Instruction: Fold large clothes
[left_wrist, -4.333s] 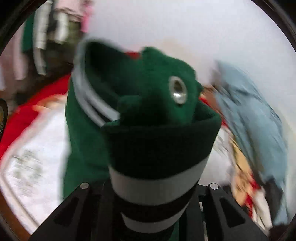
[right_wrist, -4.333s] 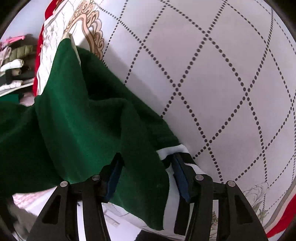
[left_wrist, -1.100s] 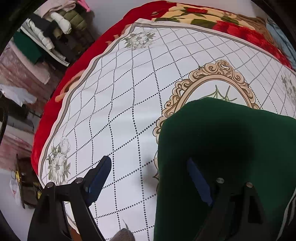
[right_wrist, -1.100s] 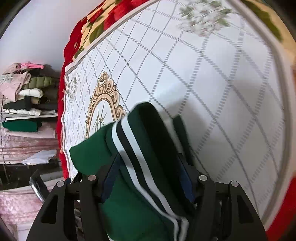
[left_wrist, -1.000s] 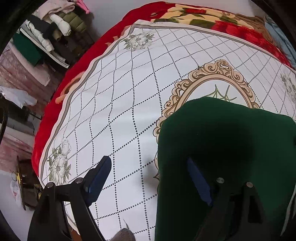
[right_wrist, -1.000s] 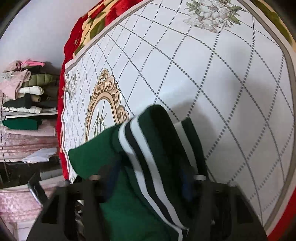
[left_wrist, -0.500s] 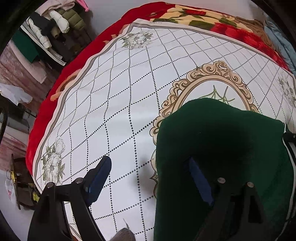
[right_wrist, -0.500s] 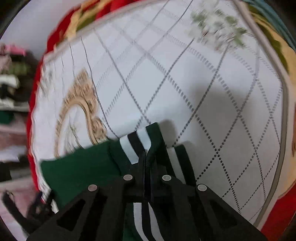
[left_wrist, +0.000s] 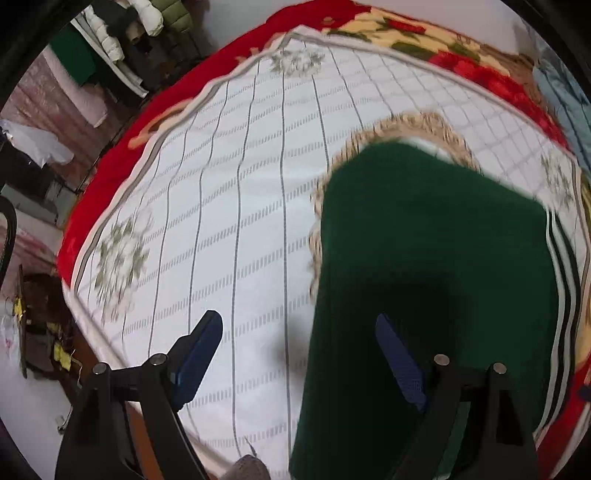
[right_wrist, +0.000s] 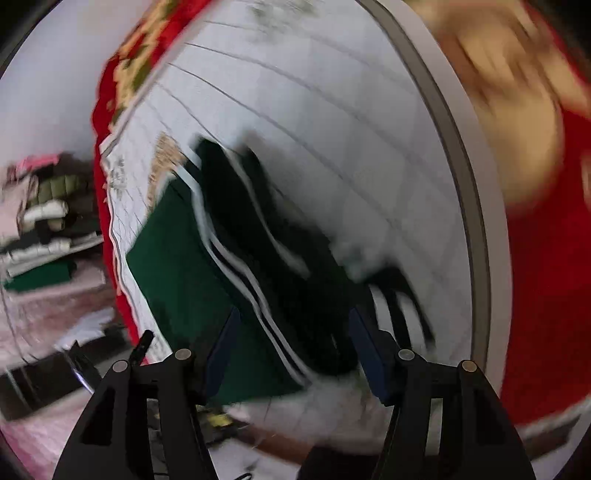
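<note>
Your green garment (left_wrist: 424, 258) looks like soft, matt fleece; the white quilt (left_wrist: 229, 206) under it is smooth printed cloth.

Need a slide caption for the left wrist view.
Open left gripper above the folded green garment on the white patterned bedspread.

The right claw (right_wrist: 291, 332), jaws just opening with nothing pressed, hangs over the folded green garment (right_wrist: 192, 266) on the bed (right_wrist: 332, 110).

Left gripper (left_wrist: 299, 347) hangs above the garment (left_wrist: 436, 258), jaws wide, gripping nothing, one finger over its left part. Right gripper (right_wrist: 291, 339) has just been opening; its jaws stand apart above the garment's striped edge, not pressing it.
</note>
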